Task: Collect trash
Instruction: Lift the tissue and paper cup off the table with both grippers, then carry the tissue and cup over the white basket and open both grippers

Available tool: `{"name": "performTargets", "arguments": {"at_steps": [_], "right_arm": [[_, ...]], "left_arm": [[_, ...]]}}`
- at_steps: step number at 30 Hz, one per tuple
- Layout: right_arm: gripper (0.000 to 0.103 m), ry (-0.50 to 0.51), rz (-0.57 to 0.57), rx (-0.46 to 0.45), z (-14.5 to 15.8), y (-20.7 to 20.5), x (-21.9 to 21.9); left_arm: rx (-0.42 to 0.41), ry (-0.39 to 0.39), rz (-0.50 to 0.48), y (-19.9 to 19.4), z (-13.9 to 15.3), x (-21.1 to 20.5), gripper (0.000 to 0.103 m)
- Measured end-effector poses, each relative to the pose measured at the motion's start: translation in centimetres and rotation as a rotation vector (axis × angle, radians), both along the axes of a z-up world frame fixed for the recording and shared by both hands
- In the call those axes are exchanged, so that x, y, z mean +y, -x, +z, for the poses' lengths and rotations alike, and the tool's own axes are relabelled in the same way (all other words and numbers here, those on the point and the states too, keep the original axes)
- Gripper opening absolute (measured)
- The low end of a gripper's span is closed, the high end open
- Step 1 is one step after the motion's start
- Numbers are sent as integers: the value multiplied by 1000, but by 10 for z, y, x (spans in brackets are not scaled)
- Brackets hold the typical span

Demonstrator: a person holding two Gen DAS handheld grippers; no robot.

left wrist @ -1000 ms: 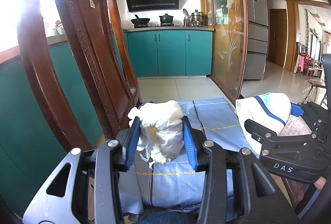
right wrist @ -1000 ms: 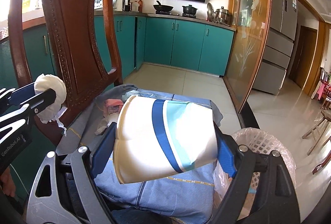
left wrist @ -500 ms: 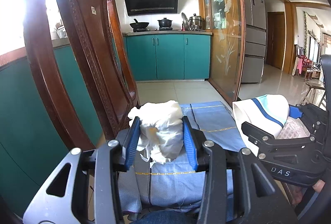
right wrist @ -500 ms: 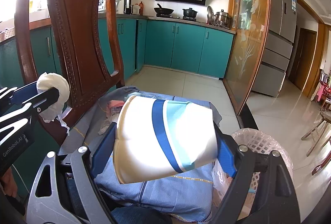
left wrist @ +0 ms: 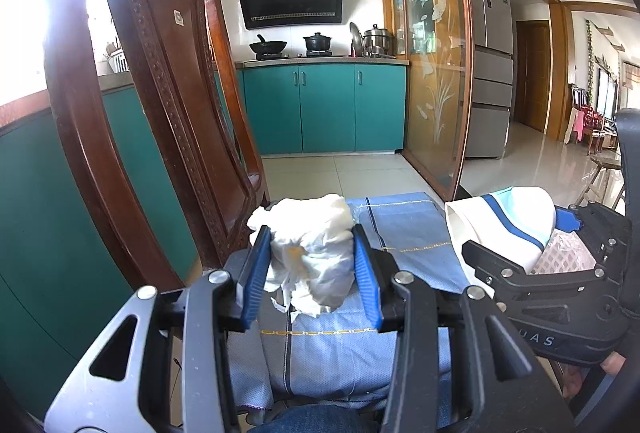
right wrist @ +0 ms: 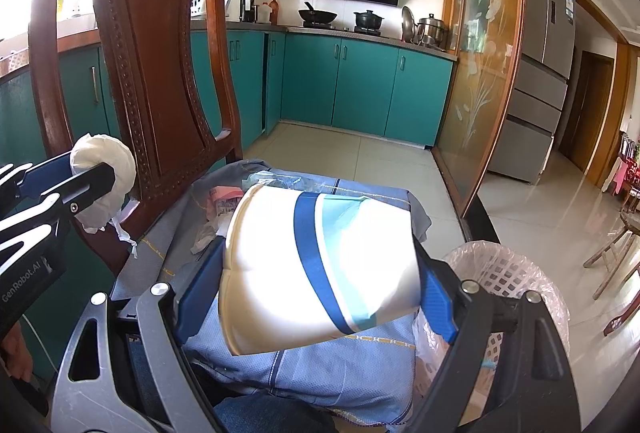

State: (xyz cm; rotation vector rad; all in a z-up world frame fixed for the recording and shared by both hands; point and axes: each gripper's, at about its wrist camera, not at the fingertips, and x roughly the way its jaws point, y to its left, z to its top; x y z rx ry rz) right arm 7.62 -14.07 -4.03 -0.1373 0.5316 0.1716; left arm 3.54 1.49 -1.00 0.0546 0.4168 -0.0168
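My left gripper (left wrist: 310, 265) is shut on a crumpled white tissue wad (left wrist: 310, 253), held above a blue cloth (left wrist: 332, 345) on a chair seat. The wad also shows in the right wrist view (right wrist: 105, 177) at the left. My right gripper (right wrist: 316, 273) is shut on a white paper cup with blue stripes (right wrist: 316, 265), lying sideways between the pads; it also shows in the left wrist view (left wrist: 504, 221). A lined pink lattice trash basket (right wrist: 508, 273) stands on the floor right of the seat, just right of the cup. More scraps (right wrist: 224, 201) lie on the cloth beyond the cup.
A carved wooden chair back (right wrist: 160, 73) rises at the left, close to the left gripper. Teal kitchen cabinets (right wrist: 360, 89) and a glass partition (right wrist: 480, 73) stand beyond a tiled floor (right wrist: 360, 161). A fridge (right wrist: 548, 73) stands at the right.
Both grippers have risen slightly with their loads still held; the view has tilted up a little. Grips are unchanged.
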Motion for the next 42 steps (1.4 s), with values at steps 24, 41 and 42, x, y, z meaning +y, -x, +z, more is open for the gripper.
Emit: {"name": "performTargets", "arguments": {"at_steps": [24, 41, 42], "right_arm": [[84, 18, -68, 2, -6, -9, -34], [84, -76, -468, 82, -36, 1, -235], [84, -87, -485, 91, -39, 2, -242]], "left_arm": [[45, -7, -73, -19, -7, -14, 41], [125, 69, -598, -76, -50, -180, 41], [147, 80, -617, -83, -55, -189, 41]]}}
